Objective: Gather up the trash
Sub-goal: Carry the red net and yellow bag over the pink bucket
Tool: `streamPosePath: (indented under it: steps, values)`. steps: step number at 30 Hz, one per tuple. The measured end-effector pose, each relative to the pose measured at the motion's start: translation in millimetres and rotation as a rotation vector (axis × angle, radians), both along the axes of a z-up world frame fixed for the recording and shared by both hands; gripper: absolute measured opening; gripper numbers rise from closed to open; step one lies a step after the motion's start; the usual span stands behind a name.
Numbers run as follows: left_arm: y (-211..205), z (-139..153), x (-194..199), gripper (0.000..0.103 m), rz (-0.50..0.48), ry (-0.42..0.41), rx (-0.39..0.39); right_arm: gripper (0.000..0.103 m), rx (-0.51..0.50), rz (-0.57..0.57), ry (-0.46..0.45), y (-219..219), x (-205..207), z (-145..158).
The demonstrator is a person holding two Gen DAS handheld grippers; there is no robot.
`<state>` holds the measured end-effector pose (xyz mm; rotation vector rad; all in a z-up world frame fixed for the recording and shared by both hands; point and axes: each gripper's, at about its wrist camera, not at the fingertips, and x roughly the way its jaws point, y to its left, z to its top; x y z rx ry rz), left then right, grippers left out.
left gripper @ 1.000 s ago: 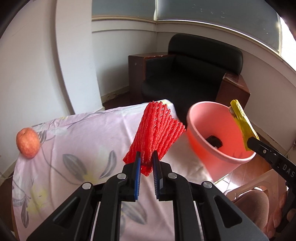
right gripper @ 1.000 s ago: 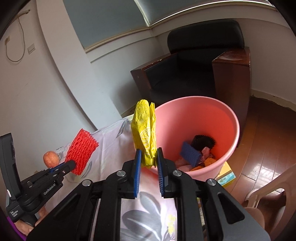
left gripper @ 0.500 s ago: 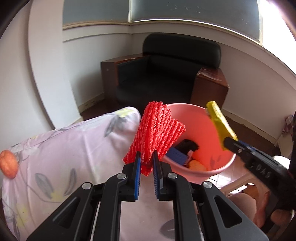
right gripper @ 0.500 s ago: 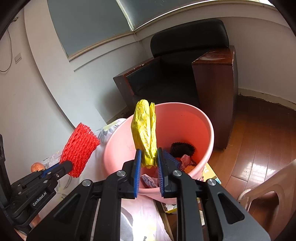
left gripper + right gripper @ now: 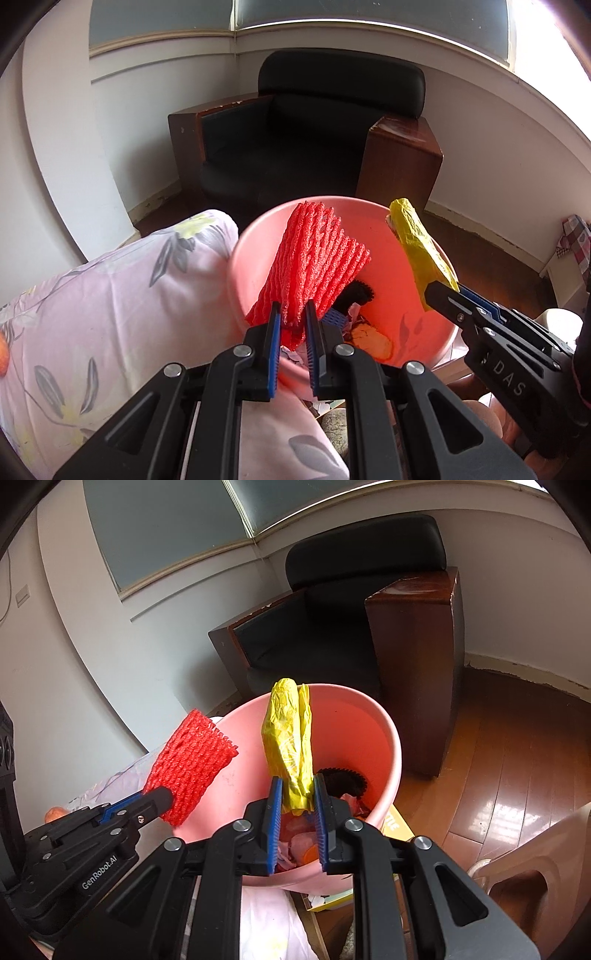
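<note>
Item: red foam net (image 5: 314, 266), pinched in left gripper (image 5: 293, 345), centre frame over pink bin (image 5: 243, 258). Item: yellow wrapper (image 5: 290, 746), pinched in right gripper (image 5: 297, 825), over same bin. Step: drop-off. Next: probably release both inside rim.

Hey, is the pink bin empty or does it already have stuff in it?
Not empty. The pink bin already holds trash: a black ruffled piece and pink and orange scraps at its bottom.

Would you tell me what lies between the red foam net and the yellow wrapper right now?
Only the pink bin's bare inner wall, in the right wrist view, between red foam net and yellow wrapper.
</note>
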<state>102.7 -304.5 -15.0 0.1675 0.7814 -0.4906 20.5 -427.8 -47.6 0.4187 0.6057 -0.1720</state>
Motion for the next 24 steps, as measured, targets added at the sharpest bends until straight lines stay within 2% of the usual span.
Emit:
streamPosePath:
  steps: [16, 19, 21, 24]
  values:
    - [-14.2, -13.9, 12.7, 0.013, -0.001, 0.015, 0.026, 0.017, 0.016, -0.013, 0.022, -9.6, 11.2, -10.8]
    - [-15.2, -15.9, 13.2, 0.019, -0.001, 0.015, 0.030, 0.017, 0.019, -0.013, 0.029, -9.5, 13.0, -12.5]
    - [-16.1, -16.7, 13.8, 0.030, 0.001, 0.014, 0.032, 0.017, 0.024, -0.014, 0.031, -9.9, 14.1, -13.6]
    - [-16.7, -17.1, 15.1, 0.038, 0.008, 0.013, 0.030, 0.017, 0.028, -0.018, 0.036, -10.8, 15.9, -14.7]
